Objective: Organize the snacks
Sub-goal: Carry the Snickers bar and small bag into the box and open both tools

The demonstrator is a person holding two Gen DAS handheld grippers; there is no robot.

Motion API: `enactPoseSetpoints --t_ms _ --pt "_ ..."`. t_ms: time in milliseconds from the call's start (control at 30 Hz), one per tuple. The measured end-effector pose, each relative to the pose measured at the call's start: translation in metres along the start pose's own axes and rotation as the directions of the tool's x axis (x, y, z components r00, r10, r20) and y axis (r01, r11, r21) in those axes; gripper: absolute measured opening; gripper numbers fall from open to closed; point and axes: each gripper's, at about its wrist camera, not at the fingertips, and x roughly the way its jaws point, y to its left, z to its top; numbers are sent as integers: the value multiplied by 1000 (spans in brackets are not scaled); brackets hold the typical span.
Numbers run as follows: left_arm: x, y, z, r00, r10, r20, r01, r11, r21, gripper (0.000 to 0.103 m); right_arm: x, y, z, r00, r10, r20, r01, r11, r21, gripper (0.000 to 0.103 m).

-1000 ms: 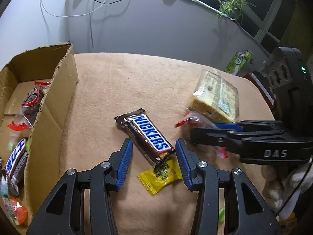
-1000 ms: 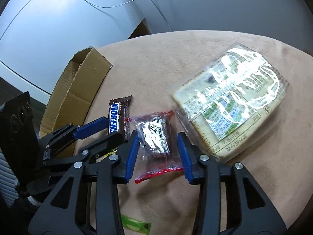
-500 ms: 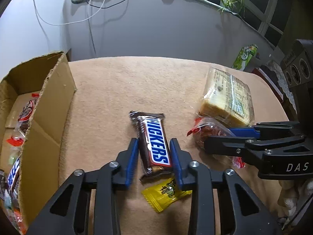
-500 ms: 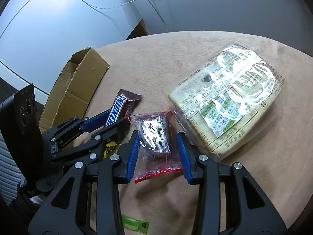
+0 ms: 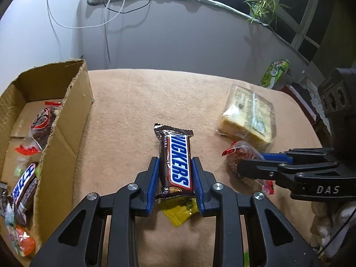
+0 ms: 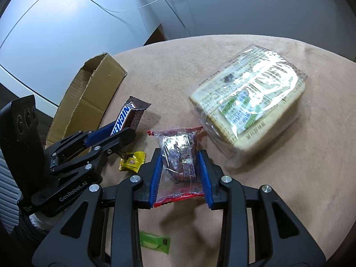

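My left gripper is shut on a Snickers bar and holds it lifted off the tan cloth; the bar also shows in the right wrist view. My right gripper is shut on a clear red-edged snack packet that sits against the cloth; this packet also shows in the left wrist view. A cardboard box at the left holds several snacks, among them another Snickers bar.
A wrapped cake block lies just right of the red packet. A yellow candy lies under the left gripper, and a green candy lies near the front edge. A wall with cables stands behind the table.
My left gripper closed on the Snickers bar, turned it straight and lifted it off the yellow candy. My right gripper closed in on the red packet.
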Motion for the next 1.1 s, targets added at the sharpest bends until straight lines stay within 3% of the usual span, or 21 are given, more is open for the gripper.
enactPoseSetpoints --t_ms 433,1100 --pt "-58 -7 -6 998 -46 50 43 998 48 27 -37 31 -8 998 -5 57 8 999 -44 34" --pt "-132 58 -27 989 14 147 -11 1000 -21 27 -45 124 3 996 21 92 -4 983 -182 34"
